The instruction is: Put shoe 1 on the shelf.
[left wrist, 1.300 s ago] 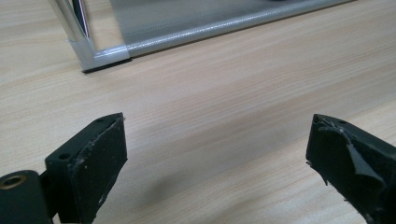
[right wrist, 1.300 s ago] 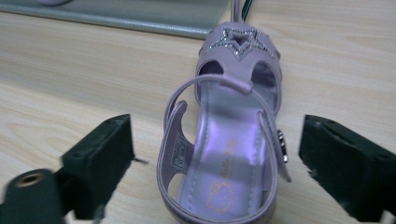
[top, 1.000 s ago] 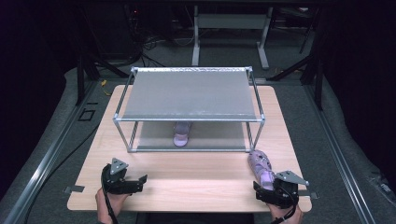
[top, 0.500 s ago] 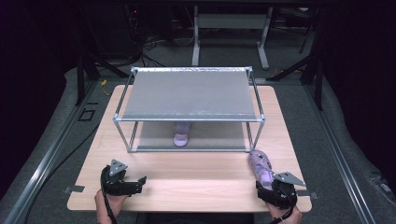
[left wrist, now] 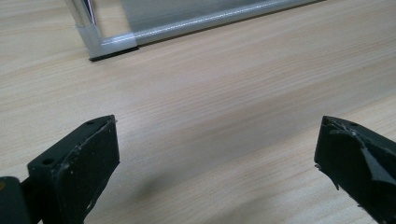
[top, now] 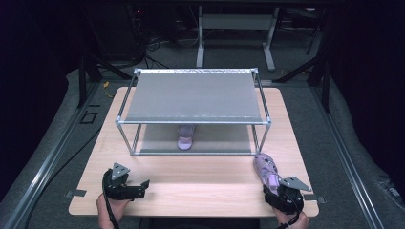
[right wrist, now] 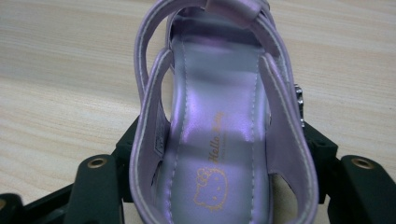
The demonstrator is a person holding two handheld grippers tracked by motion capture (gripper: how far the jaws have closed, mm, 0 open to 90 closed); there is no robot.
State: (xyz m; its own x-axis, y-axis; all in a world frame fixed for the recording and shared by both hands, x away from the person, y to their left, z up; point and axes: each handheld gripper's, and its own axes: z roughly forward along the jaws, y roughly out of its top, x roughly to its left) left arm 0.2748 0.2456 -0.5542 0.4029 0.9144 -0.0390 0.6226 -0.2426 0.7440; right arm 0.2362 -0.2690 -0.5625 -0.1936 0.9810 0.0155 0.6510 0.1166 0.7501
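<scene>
Near the desk's (top: 200, 174) front right corner, the right gripper (top: 281, 193) had just been closing its fingers on the heel of the purple sandal (right wrist: 219, 135), which lay between them, sides touched. The left gripper (left wrist: 217, 154) stayed put, fingers wide apart, holding nothing.

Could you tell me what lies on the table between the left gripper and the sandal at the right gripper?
Nothing: the high view shows bare table from the left gripper across to the sandal.
</scene>
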